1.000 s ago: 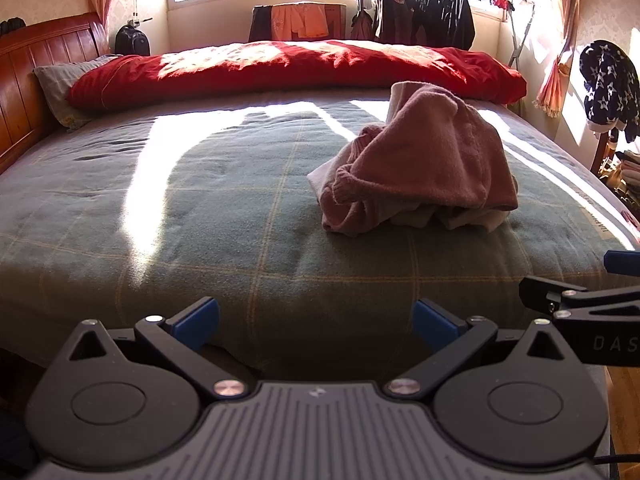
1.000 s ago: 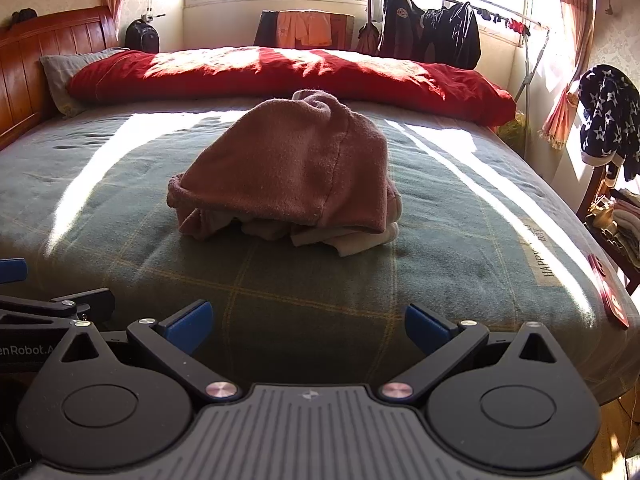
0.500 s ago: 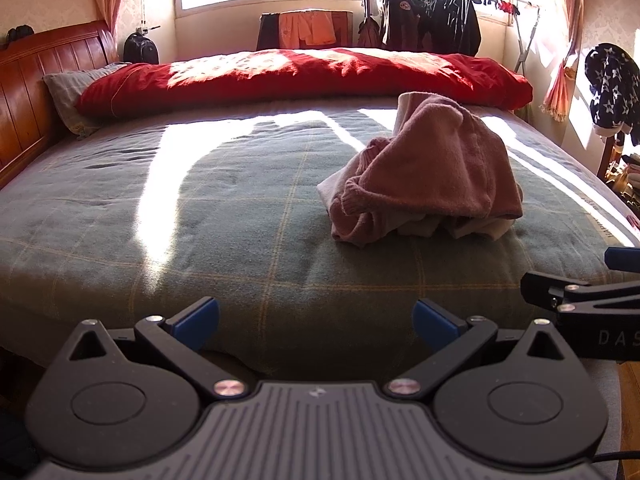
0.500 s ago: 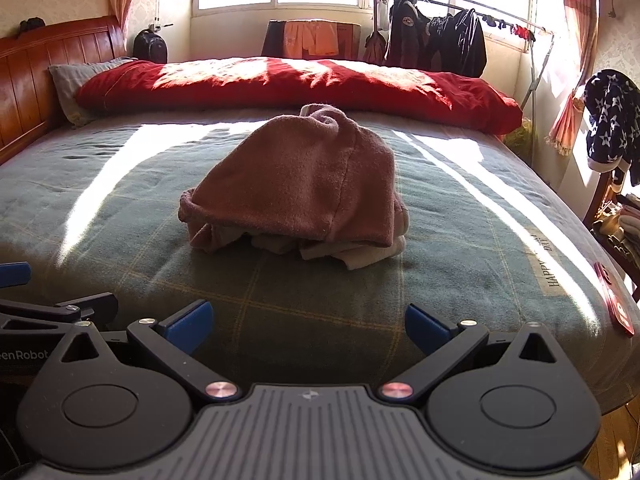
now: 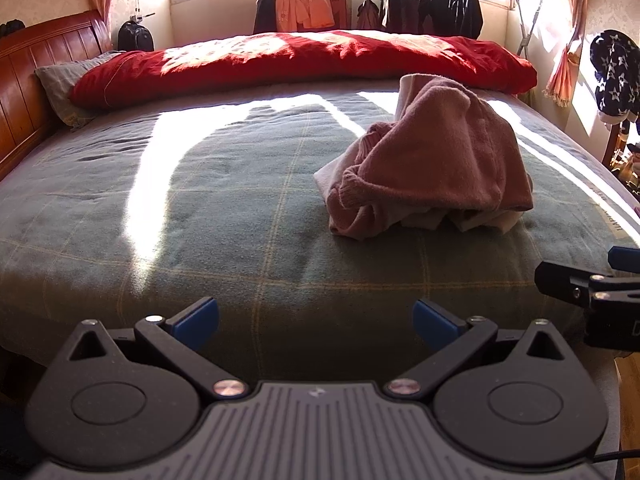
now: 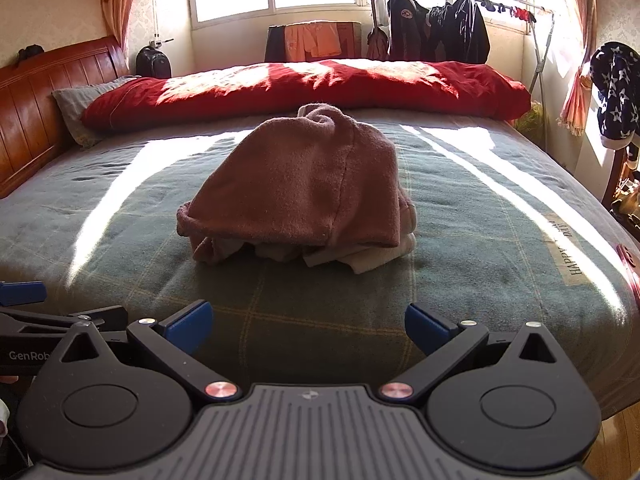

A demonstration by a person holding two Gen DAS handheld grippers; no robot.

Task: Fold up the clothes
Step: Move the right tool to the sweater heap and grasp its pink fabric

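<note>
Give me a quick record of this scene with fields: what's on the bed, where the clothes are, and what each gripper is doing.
surface: bed with green plaid blanket
clothes: pink sweater crumpled in a heap over pale garments, unfolded
behind the heap: red quilt across the far side of the bed
left gripper: open, empty, at the near edge of the bed
right gripper: open, empty, facing the heap
contact with the clothes: none

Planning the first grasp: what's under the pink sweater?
Pale cloth pokes out under the pink sweater at its near edge; how many pieces is hidden. Both grippers are open, short of it.
</note>
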